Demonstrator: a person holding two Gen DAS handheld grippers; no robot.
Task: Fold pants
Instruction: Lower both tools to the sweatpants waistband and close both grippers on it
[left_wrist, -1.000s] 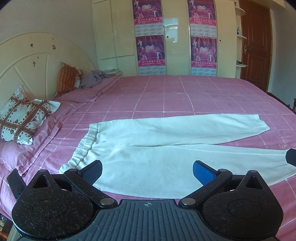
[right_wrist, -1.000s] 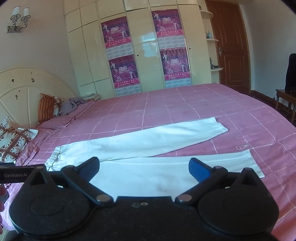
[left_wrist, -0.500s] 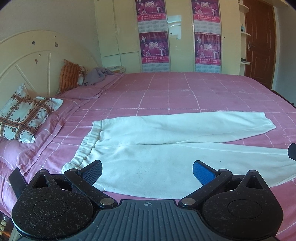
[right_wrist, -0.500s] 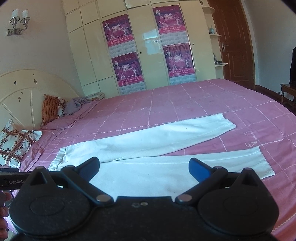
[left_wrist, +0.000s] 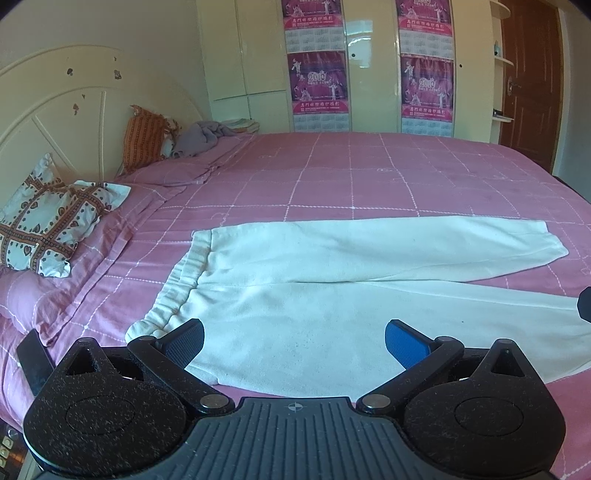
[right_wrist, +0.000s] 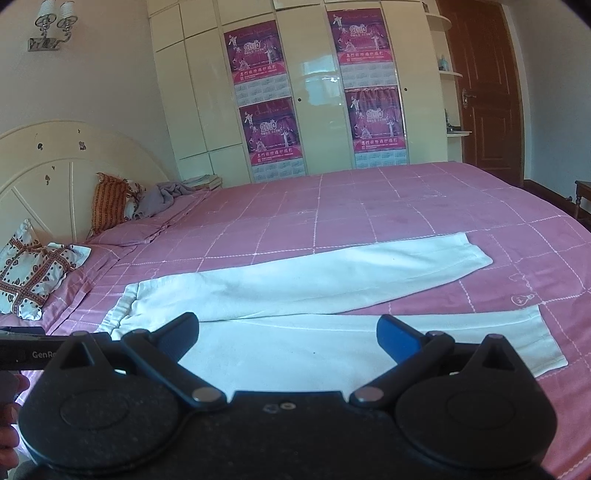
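White pants (left_wrist: 332, 295) lie flat on the pink bed, waistband to the left, both legs stretched to the right and spread slightly apart. They also show in the right wrist view (right_wrist: 314, 295). My left gripper (left_wrist: 294, 341) is open and empty, above the near edge of the pants close to the waistband. My right gripper (right_wrist: 287, 336) is open and empty, above the near leg. The near leg's cuff (right_wrist: 546, 339) lies to its right.
The pink checked bedspread (left_wrist: 369, 177) covers a wide bed. Patterned pillows (left_wrist: 48, 225) and an orange cushion (left_wrist: 144, 136) lie by the headboard at left, with a grey cloth (left_wrist: 199, 138). A wardrobe with posters (right_wrist: 332, 92) and a brown door (right_wrist: 484, 88) stand behind.
Both views have shifted slightly so the pants sit more central and closer. Both grippers stay open; the pants have not moved.
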